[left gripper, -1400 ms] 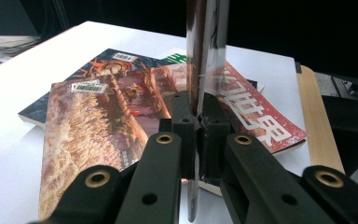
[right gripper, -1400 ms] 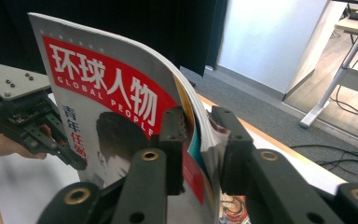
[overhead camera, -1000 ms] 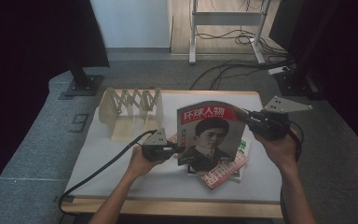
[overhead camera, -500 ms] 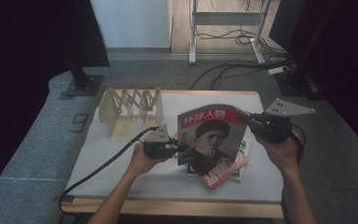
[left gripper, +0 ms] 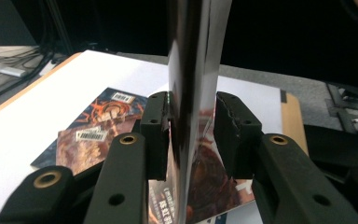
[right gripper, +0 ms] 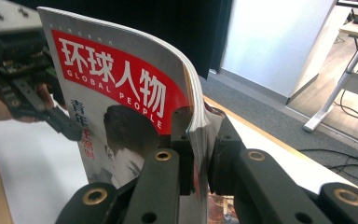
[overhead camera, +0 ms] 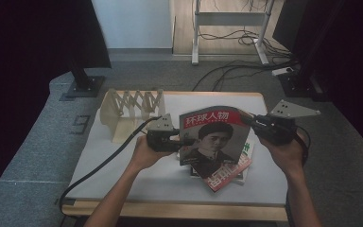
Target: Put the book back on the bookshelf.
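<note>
Right gripper (right gripper: pixel 199 154) clamps the upright red-topped magazine (overhead camera: pixel 212 139); left gripper (left gripper: pixel 191 135), just opening, loosely straddles its left edge.

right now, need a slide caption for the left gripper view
Left gripper open around the edge of an upright magazine, more magazines flat on the white table beyond.

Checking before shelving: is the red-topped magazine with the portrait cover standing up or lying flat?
Standing up: the red-topped magazine is held on edge above the flat magazines, the right gripper clamped on its edge.
</note>
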{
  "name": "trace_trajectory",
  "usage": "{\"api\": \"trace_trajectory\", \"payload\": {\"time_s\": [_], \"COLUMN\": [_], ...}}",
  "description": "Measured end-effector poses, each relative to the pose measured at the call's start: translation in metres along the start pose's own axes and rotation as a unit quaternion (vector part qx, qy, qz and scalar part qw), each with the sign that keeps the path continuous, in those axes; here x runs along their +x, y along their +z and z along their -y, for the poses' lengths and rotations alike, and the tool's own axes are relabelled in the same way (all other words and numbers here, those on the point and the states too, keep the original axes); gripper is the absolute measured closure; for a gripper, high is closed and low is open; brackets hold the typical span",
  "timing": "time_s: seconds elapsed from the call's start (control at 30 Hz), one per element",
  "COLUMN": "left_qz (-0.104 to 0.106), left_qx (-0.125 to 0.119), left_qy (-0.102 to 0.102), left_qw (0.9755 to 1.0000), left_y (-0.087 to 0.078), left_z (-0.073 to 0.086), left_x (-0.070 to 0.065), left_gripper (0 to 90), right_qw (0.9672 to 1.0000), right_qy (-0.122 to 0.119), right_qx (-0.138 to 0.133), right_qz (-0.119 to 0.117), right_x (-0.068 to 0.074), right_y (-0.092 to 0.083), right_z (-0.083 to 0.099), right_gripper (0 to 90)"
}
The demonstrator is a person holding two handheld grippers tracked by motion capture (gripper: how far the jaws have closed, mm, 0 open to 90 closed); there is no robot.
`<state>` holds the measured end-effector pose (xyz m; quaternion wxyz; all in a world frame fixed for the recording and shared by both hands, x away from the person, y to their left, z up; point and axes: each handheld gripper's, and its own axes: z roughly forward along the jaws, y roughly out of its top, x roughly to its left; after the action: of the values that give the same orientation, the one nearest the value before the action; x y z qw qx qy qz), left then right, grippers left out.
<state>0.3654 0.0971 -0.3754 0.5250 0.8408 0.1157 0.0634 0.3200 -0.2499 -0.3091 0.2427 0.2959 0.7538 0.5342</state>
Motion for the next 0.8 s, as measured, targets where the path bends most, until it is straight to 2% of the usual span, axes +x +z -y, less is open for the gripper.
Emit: {"api": "trace_trajectory", "payload": {"time_s": [0.33,0.47,0.57,0.6,0.77,0.8], "left_qz": [-0.006,-0.001,-0.008,-0.012,-0.013,-0.018], "left_qx": [-0.003,-0.014,-0.013,-0.013,-0.013,-0.01], "left_qy": [-0.001,-0.007,0.002,0.01,0.019,0.027], "left_qw": [1.0,0.9999,0.9999,0.9998,0.9997,0.9994], "left_y": [-0.004,-0.007,-0.01,-0.011,-0.014,-0.014], "left_z": [-0.031,-0.037,-0.043,-0.048,-0.057,-0.06], "left_x": [0.003,0.006,0.006,0.005,0.004,0.003], "left_gripper": [63.1,63.1,62.8,62.7,63.0,63.2], "right_qw": [1.0,1.0,1.0,1.0,1.0,1.0], "right_qy": [0.005,0.004,0.004,0.004,0.004,0.005], "right_qx": [0.003,0.004,0.005,0.005,0.005,0.005], "right_qz": [-0.005,-0.005,-0.006,-0.006,-0.006,-0.007], "right_x": [0.0,-0.001,0.0,0.0,-0.001,-0.001], "right_y": [0.0,0.0,-0.001,-0.001,-0.001,-0.001], "right_z": [-0.001,-0.001,-0.001,-0.001,0.0,0.0], "right_gripper": [80.9,80.7,80.6,80.6,80.6,80.6]}}
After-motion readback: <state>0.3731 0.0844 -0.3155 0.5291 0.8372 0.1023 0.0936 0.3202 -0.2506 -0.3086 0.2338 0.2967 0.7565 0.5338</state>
